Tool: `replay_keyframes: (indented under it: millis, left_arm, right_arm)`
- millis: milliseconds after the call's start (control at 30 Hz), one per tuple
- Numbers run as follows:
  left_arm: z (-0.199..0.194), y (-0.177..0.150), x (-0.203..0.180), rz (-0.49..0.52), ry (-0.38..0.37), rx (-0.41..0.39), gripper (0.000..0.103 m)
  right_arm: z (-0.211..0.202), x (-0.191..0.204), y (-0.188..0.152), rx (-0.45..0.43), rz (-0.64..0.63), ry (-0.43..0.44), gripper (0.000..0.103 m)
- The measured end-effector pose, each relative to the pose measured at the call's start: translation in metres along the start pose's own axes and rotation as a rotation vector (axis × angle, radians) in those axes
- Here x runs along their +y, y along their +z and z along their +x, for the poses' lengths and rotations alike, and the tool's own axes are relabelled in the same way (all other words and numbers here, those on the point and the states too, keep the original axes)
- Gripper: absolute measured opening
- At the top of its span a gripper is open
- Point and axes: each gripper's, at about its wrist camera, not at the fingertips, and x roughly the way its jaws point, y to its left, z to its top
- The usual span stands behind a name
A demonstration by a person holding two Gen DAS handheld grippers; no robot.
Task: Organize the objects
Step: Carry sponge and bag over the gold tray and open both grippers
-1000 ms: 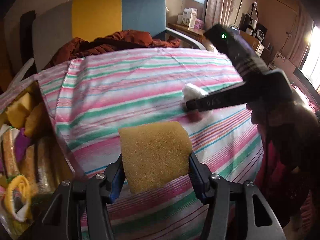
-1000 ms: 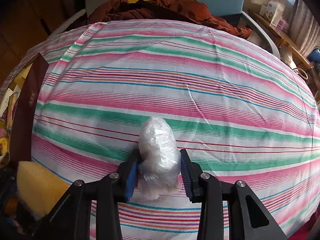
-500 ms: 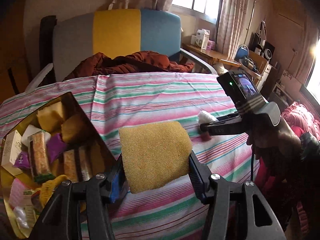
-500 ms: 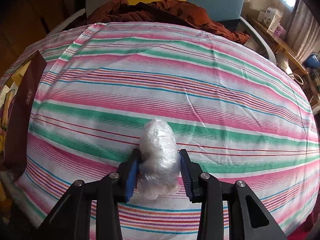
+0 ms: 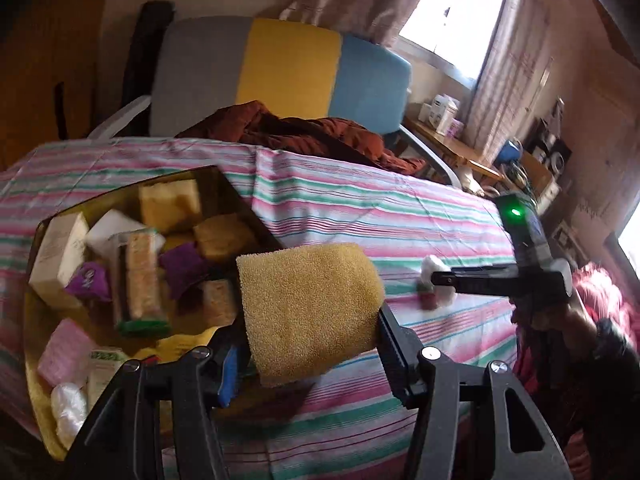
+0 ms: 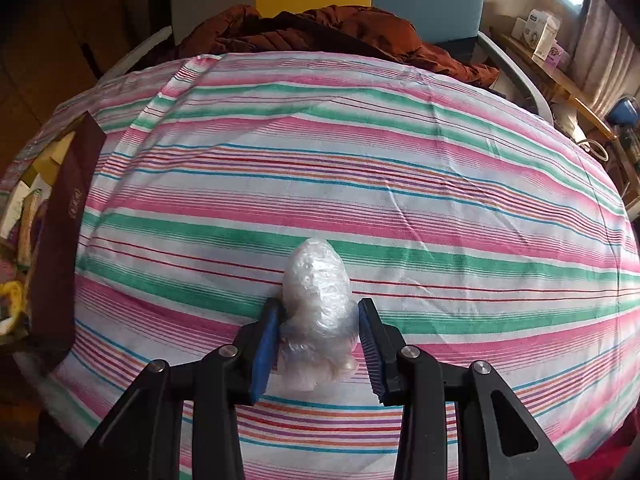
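**Sponge over the box, wrapped bundle waiting on the cloth**

Striped cloth in pink, green and white covers the worktop, with a grey, yellow and blue chair back and a rust-brown garment behind it, and a bright window beyond.

From the left wrist view, we hold the left gripper clenched on a yellow sponge, its two sides pressed by the pads. The sponge hangs above the cloth just beside the open box, which already holds sponges, small cartons and purple packets. We judge the sponge light, soft and springy; the grip across its short width suits it, and it should drop without bouncing far. Farther right, the right gripper is seen side-on at a white bundle.

From the right wrist view, we have the right gripper closed on a plastic-wrapped bundle that lies on the cloth, well apart from the box at the left edge. The wrap looks slick and crinkly, the bundle light and squashy, so we would keep hold at its middle, where the pads sit, rather than on the loose film near the tail.
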Motion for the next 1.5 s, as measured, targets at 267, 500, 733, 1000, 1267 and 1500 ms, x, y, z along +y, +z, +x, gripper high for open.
replay_keyframes:
  millis: [267,500,733,1000,1267,1500]
  left_arm:
    - [-0.044,0.004,0.096,-0.213,0.071,-0.061,0.058]
    - [-0.055,-0.005,0.137,-0.297,0.132,-0.072,0.058]
    - [-0.043,-0.005,0.131,-0.278,0.107,-0.062,0.058]
    - [-0.032,-0.008,0.121,-0.253,0.097,-0.024,0.058]
    - [-0.031,-0.003,0.125,-0.252,0.114,-0.025,0.058]
    - [-0.017,0.012,0.125,-0.263,0.097,-0.027,0.059]
  right_arm:
    - [-0.034,0.074,0.009,-0.1,-0.054,0.181,0.039]
    - [-0.059,0.154,0.018,-0.177,-0.16,0.317,0.04]
    - [-0.05,0.115,0.024,-0.149,-0.085,0.18,0.084]
    - [0.002,0.09,0.007,0.01,-0.04,0.161,0.082]
    - [-0.002,0.103,0.004,-0.036,-0.068,0.144,0.037]
    - [-0.044,0.146,0.019,-0.137,-0.132,0.254,0.037]
